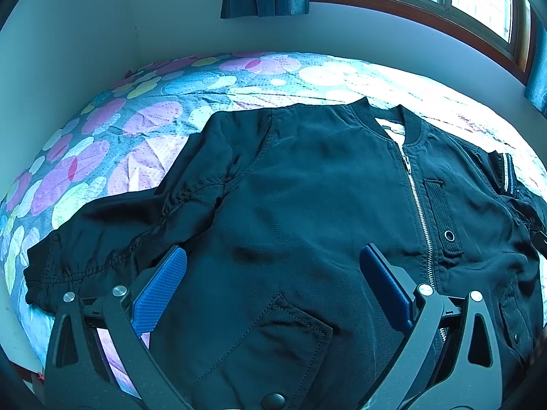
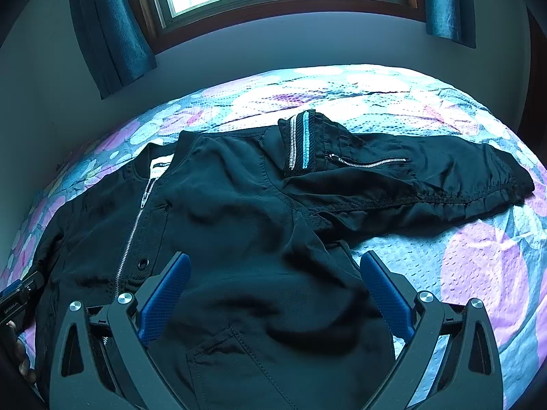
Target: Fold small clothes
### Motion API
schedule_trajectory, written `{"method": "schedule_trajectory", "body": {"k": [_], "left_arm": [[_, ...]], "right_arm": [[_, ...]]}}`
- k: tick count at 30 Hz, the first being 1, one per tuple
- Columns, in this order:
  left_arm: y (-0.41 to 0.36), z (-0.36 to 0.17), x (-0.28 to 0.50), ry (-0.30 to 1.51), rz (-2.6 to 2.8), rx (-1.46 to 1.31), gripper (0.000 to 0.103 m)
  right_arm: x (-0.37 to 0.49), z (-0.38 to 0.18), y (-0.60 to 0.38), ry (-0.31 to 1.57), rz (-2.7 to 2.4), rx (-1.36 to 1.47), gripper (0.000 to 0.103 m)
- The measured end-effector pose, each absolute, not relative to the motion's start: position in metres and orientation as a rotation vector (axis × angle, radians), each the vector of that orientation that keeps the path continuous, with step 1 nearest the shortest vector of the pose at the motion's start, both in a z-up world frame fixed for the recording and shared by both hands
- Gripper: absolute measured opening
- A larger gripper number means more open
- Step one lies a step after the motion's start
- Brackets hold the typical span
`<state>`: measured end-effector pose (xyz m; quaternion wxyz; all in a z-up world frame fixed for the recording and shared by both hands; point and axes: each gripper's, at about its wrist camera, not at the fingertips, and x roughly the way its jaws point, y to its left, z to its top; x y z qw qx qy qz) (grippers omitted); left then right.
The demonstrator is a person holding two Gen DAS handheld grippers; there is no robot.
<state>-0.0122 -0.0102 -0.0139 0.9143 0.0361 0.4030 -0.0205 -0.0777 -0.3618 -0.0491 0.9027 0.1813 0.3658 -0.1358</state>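
The small black zip-front bomber jacket (image 1: 307,188) lies flat on the floral-quilted bed (image 1: 136,109), sleeves at nine and three o'clock for folding, under the left gripper (image 1: 273,287) and right gripper (image 2: 275,290), both spread apart, empty.

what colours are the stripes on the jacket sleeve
Pale beige and bright blue stripes on black, clearest in the right wrist view.

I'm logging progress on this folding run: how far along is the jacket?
Done: the black jacket lies flat, front up and zipped, on the bedspread, both sleeves spread out. In hand: nothing; the left gripper and right gripper are open above its lower front. Left: every fold.
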Motion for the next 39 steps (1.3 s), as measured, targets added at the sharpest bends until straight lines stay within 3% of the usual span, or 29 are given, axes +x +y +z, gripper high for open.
{"method": "schedule_trajectory", "body": {"k": [7, 12, 22, 26, 33, 36, 37, 39], "left_arm": [[-0.011, -0.013, -0.014, 0.819, -0.051, 0.077, 0.101], [-0.014, -0.015, -0.013, 0.828, -0.051, 0.079, 0.101], [-0.013, -0.029, 0.000, 0.876, -0.010, 0.065, 0.101], [-0.012, -0.029, 0.003, 0.881, 0.011, 0.054, 0.101], [-0.016, -0.033, 0.004, 0.897, 0.017, 0.066, 0.101], [-0.015, -0.034, 0.006, 0.905, 0.017, 0.061, 0.101], [-0.015, -0.034, 0.006, 0.907, 0.017, 0.061, 0.101], [-0.014, -0.034, 0.005, 0.906, 0.016, 0.058, 0.101]], "right_arm": [[-0.090, -0.046, -0.409, 0.677, -0.284, 0.493, 0.099], [-0.117, -0.050, -0.508, 0.686, -0.385, 0.657, 0.099], [-0.208, -0.097, -0.702, 0.519, -0.639, 1.093, 0.096], [-0.202, -0.114, -0.725, 0.524, -0.614, 1.172, 0.072], [-0.194, -0.124, -0.737, 0.482, -0.605, 1.239, 0.071], [-0.192, -0.126, -0.739, 0.508, -0.621, 1.219, 0.038], [-0.193, -0.128, -0.739, 0.509, -0.607, 1.224, 0.019], [-0.204, -0.127, -0.739, 0.471, -0.582, 1.245, 0.015]]}}
